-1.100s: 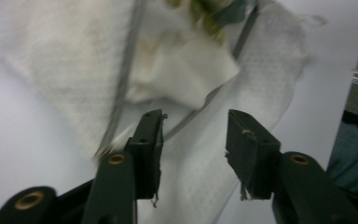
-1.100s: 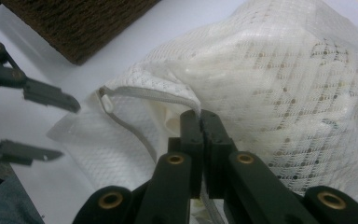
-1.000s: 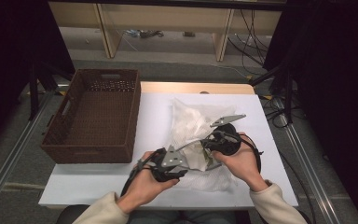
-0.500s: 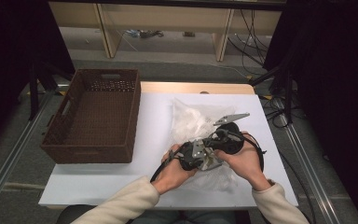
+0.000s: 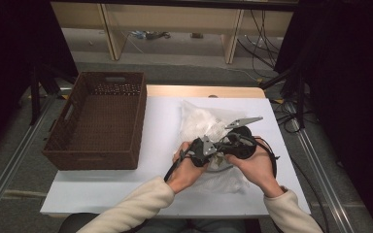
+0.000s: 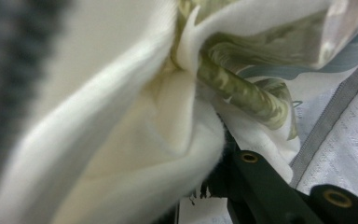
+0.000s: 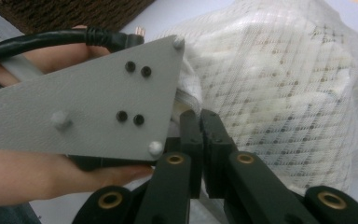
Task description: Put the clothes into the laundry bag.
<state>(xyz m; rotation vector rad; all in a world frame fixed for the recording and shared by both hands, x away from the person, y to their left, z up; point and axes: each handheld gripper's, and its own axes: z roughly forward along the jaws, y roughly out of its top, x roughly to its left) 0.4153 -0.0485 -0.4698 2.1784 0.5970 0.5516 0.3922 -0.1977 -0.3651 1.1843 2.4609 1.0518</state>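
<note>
While both hands meet low and right of centre in the high view, the left gripper [image 5: 208, 151] and right gripper [image 5: 226, 144] sit almost nose to nose over the white mesh laundry bag stuffed with pale cloth [image 5: 206, 124]. Bag lies on the white table top [image 5: 160, 126], running from mid-frame down under the hands, well apart from the dark brown woven basket [image 5: 97, 121] at the left.

Left gripper view: folds of white cloth [image 6: 135, 140] crowd the frame from centre to lower left, with a green-patterned fabric roll [image 6: 242, 91] at upper right. One black finger [image 6: 261, 182] rises from the bottom edge, its tip buried against the cloth. Jaws have just been closing; they seem clenched on a fold of the bag, though the pads themselves are hidden by fabric.

Right gripper view: the two black fingers [image 7: 214, 140] stand pressed together at lower centre, tips at the near edge of the mesh, which spreads across the upper right. A thin bit of mesh appears pinched between them. The grey three-cornered plate [image 7: 88, 107] of the left gripper takes up the left half, with the left hand [image 7: 32, 177] beneath it and its black cable [image 7: 51, 39] along the top left.
</note>
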